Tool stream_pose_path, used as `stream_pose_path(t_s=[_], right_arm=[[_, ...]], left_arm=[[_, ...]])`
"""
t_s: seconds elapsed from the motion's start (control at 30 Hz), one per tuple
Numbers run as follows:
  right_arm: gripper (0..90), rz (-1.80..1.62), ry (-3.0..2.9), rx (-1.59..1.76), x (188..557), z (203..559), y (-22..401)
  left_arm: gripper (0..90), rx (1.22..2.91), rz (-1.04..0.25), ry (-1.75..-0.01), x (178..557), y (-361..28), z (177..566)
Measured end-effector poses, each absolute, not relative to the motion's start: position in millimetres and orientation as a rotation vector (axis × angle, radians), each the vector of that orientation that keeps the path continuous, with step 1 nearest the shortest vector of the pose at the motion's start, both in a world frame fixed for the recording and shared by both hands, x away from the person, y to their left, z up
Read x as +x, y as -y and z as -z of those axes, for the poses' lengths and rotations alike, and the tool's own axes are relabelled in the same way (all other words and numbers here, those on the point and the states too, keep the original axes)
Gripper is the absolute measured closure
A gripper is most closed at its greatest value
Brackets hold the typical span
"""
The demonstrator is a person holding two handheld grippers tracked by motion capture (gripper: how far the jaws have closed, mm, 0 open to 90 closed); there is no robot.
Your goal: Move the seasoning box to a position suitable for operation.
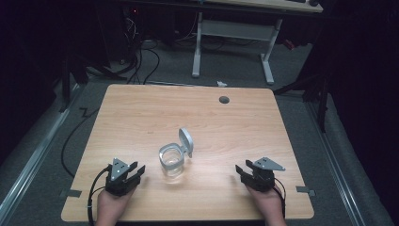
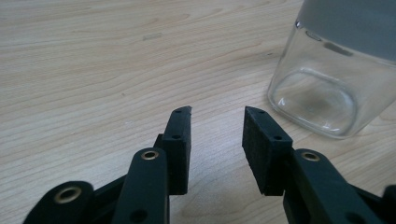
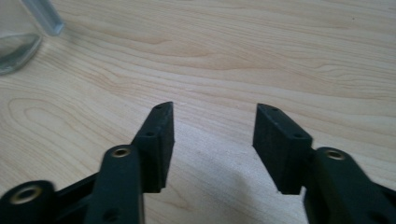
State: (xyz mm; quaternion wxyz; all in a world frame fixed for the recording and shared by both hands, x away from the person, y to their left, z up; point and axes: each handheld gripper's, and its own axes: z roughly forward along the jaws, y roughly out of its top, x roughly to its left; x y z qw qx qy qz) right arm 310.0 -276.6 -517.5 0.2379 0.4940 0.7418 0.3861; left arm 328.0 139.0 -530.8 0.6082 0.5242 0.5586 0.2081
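Observation:
A clear square glass jar (image 1: pixel 171 160) stands upright near the middle front of the wooden table (image 1: pixel 141 113), its grey hinged lid (image 1: pixel 186 141) flipped up and back. In the left gripper view the jar (image 2: pixel 327 84) is close at the upper right, empty. My left gripper (image 1: pixel 137 172) rests on the table left of the jar, open with nothing between its jaws (image 2: pixel 217 114). My right gripper (image 1: pixel 241 172) rests at the right front, open and empty (image 3: pixel 215 109); the jar's edge (image 3: pixel 18 42) shows at its upper left.
A round cable hole (image 1: pixel 224 100) sits near the table's far edge. Beyond the table are a white desk frame (image 1: pixel 235 33) and cables on the grey floor (image 1: pixel 146 61). Grey tape tabs (image 1: pixel 305 189) mark the front corners.

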Motion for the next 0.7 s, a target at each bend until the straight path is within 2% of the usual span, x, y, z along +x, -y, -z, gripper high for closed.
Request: stream_pose_path(t_s=[0.1, 0.2, 0.4, 0.7], right_arm=[[55.2, -1.076, -2.02, 1.37, 308, 518, 279], [60.2, -1.092, -2.008, 1.36, 305, 517, 280], [62.0, -1.105, -1.991, 1.34, 295, 514, 283], [61.5, -1.128, -1.993, 1.362, 295, 519, 287]], left_arm=[[65.6, 1.221, -0.476, -1.287, 328, -137, 532], [75.6, 1.218, -0.476, -1.281, 331, -136, 532], [89.9, 1.203, -0.491, -1.276, 342, -125, 529], [90.0, 1.2, -0.476, -1.274, 375, -104, 519]])
